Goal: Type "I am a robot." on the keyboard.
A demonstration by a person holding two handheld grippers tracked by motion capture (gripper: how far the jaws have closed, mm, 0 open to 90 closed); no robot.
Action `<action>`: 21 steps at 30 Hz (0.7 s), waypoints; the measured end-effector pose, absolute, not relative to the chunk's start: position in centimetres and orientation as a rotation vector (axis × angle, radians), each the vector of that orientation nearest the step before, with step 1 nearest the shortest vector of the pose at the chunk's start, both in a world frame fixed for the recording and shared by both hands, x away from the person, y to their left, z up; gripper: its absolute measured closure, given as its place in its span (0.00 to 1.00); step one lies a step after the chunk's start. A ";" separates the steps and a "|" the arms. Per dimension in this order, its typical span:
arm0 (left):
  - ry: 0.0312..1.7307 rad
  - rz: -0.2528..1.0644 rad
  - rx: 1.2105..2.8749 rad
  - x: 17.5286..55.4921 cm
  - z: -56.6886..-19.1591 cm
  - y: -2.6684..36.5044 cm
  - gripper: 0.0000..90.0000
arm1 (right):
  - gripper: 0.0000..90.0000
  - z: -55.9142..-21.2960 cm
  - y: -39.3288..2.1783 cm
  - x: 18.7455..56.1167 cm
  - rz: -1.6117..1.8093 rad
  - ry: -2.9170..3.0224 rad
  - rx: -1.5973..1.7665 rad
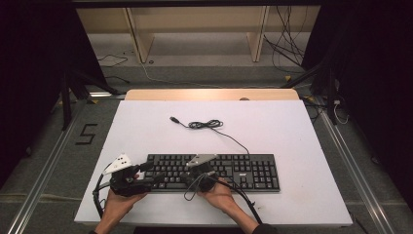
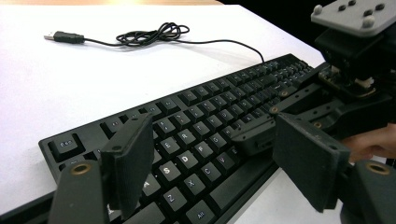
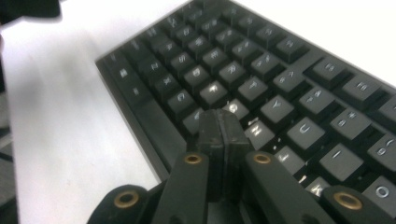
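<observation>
A black keyboard point(image 1: 243, 170) lies on the white table top point(image 1: 146, 131), near the front edge. Its cable point(image 1: 207, 125) coils behind it and ends in a loose USB plug point(image 1: 174, 119). My left gripper point(image 1: 152, 171) hovers over the keyboard's left end; in the left gripper view its jaws point(image 2: 210, 140) stand wide open above the letter keys point(image 2: 187, 140), nothing between them. My right gripper point(image 1: 193, 171) is over the middle of the letter block. Its jaws point(image 3: 222, 122) are pressed together, tips low over the keys point(image 3: 261, 74); whether they touch a key I cannot tell.
The right gripper point(image 2: 254, 140) reaches in from the right in the left gripper view, close to my left jaws. The table's wooden far edge point(image 1: 212, 94) borders a floor with loose cables point(image 1: 287, 44). Dark stands point(image 1: 65, 92) flank the table.
</observation>
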State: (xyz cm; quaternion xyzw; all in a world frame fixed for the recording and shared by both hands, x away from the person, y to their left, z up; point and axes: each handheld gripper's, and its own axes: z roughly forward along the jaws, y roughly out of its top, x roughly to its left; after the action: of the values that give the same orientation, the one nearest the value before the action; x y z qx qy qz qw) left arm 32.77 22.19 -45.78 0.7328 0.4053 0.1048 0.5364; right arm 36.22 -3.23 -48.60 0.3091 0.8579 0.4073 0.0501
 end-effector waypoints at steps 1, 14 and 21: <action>0.965 0.249 1.744 32.8 -45.8 22.2 0.32 | 1.00 -48.7 -3.2 36.1 1.248 2.607 0.942; 0.967 0.253 1.742 32.8 -45.8 22.3 0.32 | 0.96 -48.3 -3.6 36.4 1.297 2.591 0.969; 0.964 0.254 1.744 32.8 -45.8 22.3 0.32 | 0.84 -47.1 -4.9 36.8 1.386 2.532 0.998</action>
State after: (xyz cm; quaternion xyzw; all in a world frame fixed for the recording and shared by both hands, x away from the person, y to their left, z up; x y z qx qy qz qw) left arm 32.82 22.25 -45.83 0.7325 0.4051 0.1068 0.5366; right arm 36.82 -4.91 -47.14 0.3266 0.8281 0.4535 0.0437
